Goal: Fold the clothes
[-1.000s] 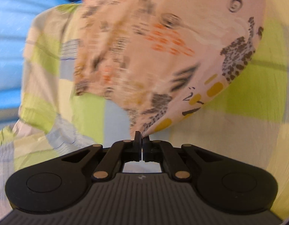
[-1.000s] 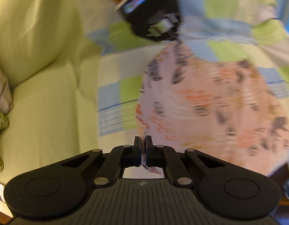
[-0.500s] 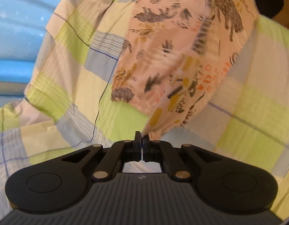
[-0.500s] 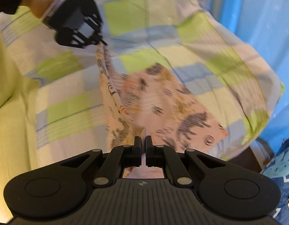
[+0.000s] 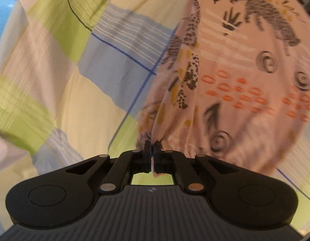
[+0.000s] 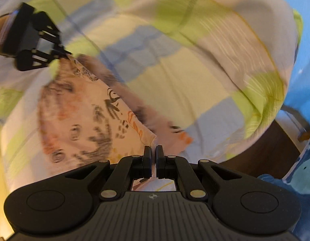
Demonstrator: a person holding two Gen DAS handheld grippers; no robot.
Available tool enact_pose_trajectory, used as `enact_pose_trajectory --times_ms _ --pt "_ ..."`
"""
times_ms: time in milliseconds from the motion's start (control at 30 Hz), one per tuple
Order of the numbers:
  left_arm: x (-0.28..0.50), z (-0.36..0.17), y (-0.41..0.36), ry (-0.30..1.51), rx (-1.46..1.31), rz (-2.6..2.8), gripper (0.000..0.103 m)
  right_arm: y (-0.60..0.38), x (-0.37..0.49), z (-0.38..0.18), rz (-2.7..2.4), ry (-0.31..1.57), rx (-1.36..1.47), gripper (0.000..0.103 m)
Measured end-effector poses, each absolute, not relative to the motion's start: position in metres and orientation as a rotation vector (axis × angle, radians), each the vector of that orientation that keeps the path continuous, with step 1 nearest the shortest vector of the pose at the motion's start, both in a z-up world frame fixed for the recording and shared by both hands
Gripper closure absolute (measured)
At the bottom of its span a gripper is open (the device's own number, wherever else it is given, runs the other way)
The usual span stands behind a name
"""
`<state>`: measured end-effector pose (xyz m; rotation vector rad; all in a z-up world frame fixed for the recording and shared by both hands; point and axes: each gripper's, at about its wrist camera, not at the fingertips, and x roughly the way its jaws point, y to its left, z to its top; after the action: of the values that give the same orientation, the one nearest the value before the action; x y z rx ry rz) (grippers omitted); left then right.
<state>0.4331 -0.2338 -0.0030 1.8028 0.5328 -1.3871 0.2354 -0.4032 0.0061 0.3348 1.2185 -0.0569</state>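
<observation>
While fingers pinch, garment spreads ahead.

Pale pink cotton garment printed with dark spotted leopards, black leaves, grey spirals, orange ovals and mustard dabs. Spread over a checked bedsheet of lime, cream and pale blue, partly lifted off it. Gathered into a bunched fold at one edge, pinched there. Seen from the right wrist, stretched slantwise across the bedsheet, blurred, both ends raised and gripped.
</observation>
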Motion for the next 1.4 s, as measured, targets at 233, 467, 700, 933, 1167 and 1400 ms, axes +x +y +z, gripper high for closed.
enact_pose_trajectory --times_ms 233,467,700,933,1167,1400 --pt "0.469 -0.007 -0.23 0.66 1.63 -1.158 0.066 -0.426 0.228 -0.025 -0.16 1.233 0.435 0.083" --pt "0.506 0.014 -0.194 0.942 1.248 -1.032 0.068 -0.417 0.212 -0.02 -0.137 1.233 0.504 0.077" --pt "0.511 0.0 -0.194 1.068 1.003 -1.062 0.083 -0.413 0.222 -0.032 -0.135 1.222 0.507 0.077" --pt "0.502 0.006 -0.197 1.049 0.95 -1.122 0.082 -0.415 0.225 -0.037 -0.142 1.219 0.501 0.077" --pt "0.505 -0.007 -0.203 1.022 0.998 -1.151 0.092 -0.409 0.233 -0.043 -0.163 1.231 0.496 0.077" --pt "0.496 0.013 -0.196 0.976 1.029 -1.212 0.096 -0.408 0.225 -0.033 -0.204 1.232 0.482 0.101"
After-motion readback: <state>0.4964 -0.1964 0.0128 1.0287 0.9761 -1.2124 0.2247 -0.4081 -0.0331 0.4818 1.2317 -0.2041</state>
